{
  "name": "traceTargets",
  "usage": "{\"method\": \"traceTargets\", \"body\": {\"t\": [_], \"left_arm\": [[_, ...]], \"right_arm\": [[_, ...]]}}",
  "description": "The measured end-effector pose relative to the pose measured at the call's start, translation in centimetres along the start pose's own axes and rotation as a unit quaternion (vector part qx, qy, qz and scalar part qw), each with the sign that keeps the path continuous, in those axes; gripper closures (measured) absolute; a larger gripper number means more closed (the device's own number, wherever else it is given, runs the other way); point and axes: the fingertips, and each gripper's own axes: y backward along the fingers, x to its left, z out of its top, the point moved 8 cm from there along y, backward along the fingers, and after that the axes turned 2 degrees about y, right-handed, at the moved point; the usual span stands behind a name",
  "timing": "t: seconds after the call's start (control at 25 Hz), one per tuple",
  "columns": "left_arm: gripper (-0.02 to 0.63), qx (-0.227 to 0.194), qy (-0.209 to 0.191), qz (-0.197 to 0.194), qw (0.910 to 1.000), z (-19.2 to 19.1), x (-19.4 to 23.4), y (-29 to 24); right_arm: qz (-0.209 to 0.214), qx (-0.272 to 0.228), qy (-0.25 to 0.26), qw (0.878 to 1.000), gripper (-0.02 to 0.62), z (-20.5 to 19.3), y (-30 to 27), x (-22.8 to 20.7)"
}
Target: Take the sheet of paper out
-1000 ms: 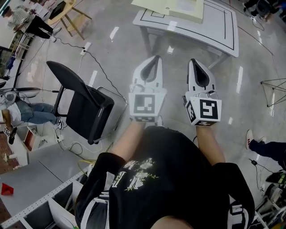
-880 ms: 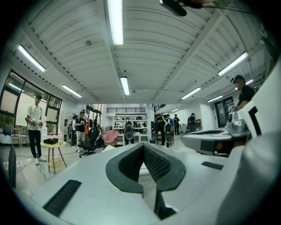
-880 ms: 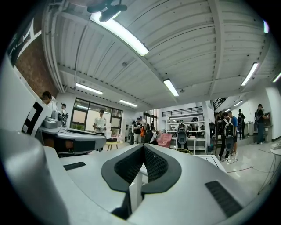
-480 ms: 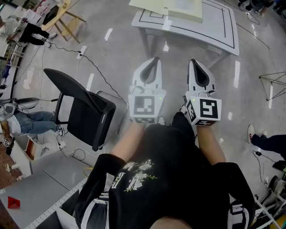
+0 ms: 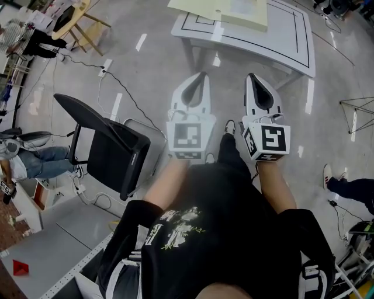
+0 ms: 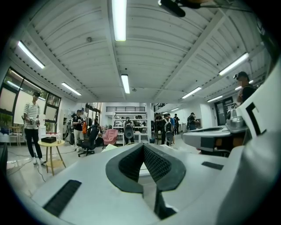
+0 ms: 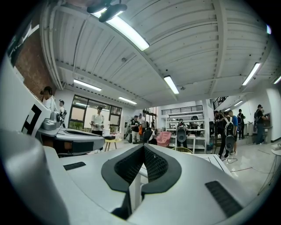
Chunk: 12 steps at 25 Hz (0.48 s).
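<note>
The sheet of paper (image 5: 248, 6) seems to be the whiter rectangle lying flat on a pale yellow board (image 5: 204, 10). Little more can be made out, since it is small and cut off by the top of the head view. The board lies on the left part of a white surface (image 5: 283, 32) edged with a thin black line. It sits toward the far edge, and its near-left corner reaches about to the surface's left edge.

Both grippers are held side by side over the grey floor (image 5: 152, 64), short of the surface's near edge and well apart from the sheet. The left gripper (image 5: 204, 76) has its ribbed dark pads pressed together at the tips, with nothing between them (image 6: 143, 145). The right gripper (image 5: 251, 77) is closed the same way and holds nothing (image 7: 143, 147).

Only the head view shows the board from above. It also shows the black folding chair (image 5: 108, 143) to the left and the person's black shirt (image 5: 216, 233). The gripper views look level across the room instead, showing ceiling strip lights (image 6: 118, 19), shelves (image 6: 131, 127) and standing people (image 6: 31, 125). The left gripper view also catches a small round yellow table (image 6: 50, 143). The right gripper view shows the surface's lined top (image 7: 230, 159) low on its right.
</note>
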Motion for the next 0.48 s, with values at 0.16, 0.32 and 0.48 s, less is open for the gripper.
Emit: {"method": "traceTargets", "body": {"t": [0.16,0.32,0.48], "left_arm": [[0.612,0.004,0.000,0.002,1.0000,-0.1,0.6,-2.4],[0.612,0.006,-0.002,0.000,1.0000,0.2,0.7,-5.4],[0.612,0.006,-0.006,0.002,1.0000,0.9,1.0,-8.5]], "right_arm": [[0.003,0.003,-0.003,1.000,0.597,-0.5,-2.1,-1.1],[0.005,0.006,-0.006,1.000,0.597,-0.8,-4.5,-2.8],[0.009,0.005,-0.006,1.000,0.597,-0.6,-7.2,-4.6]]}}
